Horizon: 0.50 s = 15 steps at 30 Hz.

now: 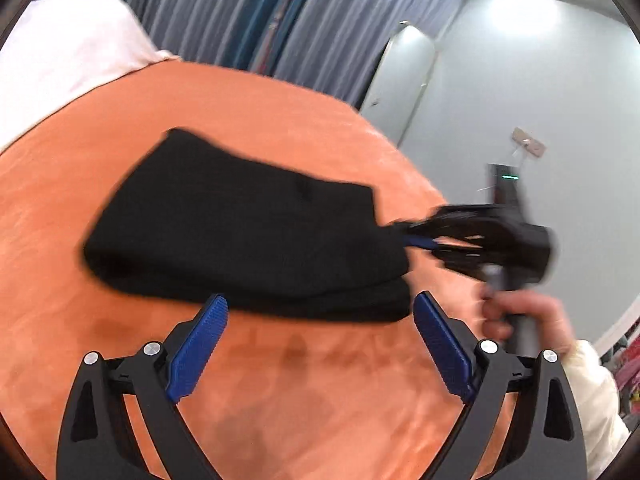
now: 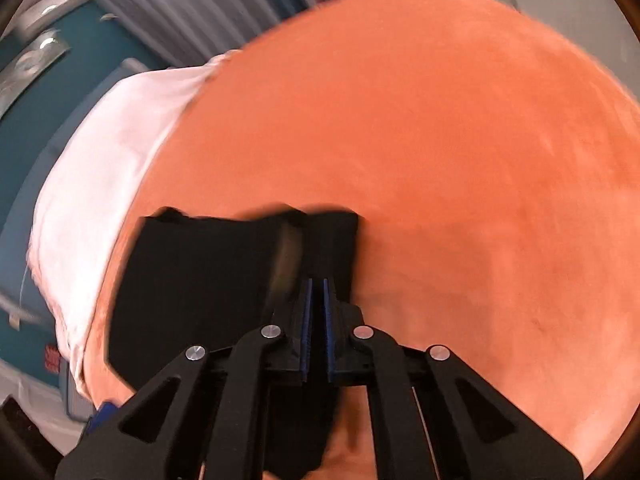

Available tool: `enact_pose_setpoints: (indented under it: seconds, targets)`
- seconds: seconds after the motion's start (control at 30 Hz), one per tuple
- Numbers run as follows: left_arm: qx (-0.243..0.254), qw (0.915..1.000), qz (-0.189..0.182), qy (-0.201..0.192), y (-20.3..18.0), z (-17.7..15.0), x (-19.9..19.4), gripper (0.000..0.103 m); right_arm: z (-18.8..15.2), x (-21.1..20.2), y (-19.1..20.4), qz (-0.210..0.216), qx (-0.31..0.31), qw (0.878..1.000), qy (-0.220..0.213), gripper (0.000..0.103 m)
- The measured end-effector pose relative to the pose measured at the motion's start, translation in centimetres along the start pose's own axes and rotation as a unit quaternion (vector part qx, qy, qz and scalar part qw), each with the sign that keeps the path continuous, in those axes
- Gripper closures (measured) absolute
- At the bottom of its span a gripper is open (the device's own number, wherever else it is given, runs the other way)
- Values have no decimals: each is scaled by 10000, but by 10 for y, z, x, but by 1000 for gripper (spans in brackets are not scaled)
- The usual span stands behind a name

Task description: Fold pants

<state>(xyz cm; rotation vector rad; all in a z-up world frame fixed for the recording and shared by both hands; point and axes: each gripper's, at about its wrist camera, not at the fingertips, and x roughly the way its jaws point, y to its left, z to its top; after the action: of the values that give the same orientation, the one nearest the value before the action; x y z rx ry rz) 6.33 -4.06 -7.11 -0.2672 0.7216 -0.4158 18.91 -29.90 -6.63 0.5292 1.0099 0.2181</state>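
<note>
The black pants [image 1: 240, 232] lie folded into a thick bundle on the orange bedspread [image 1: 280, 380]. My left gripper [image 1: 320, 312] is open and empty, its blue pads [image 1: 200, 344] just short of the bundle's near edge. My right gripper [image 1: 420, 242] reaches in from the right, shut on the bundle's right edge. In the right wrist view the right gripper [image 2: 316, 284] has its blue pads [image 2: 307, 312] almost together with black cloth [image 2: 192, 288] between and around them. The picture is blurred by motion.
The orange bedspread [image 2: 460, 160] covers a wide bed. A white pillow or sheet [image 1: 60, 52] lies at the bed's far left end. Grey curtains [image 1: 224, 12] and a pale wall with a door [image 1: 404, 76] stand behind.
</note>
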Motion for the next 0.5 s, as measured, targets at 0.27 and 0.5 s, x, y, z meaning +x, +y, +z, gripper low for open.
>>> enact_pose_setpoints:
  seconds: [0.27,0.5]
  targets:
    - [-277,9944,1003,-182,55,10,-25,11,-30,-36,20,651,108,9974,-280,20]
    - [113,9816,1890,-256,77,40,-22,11,-25,9,63,62,-625,9979,125,91]
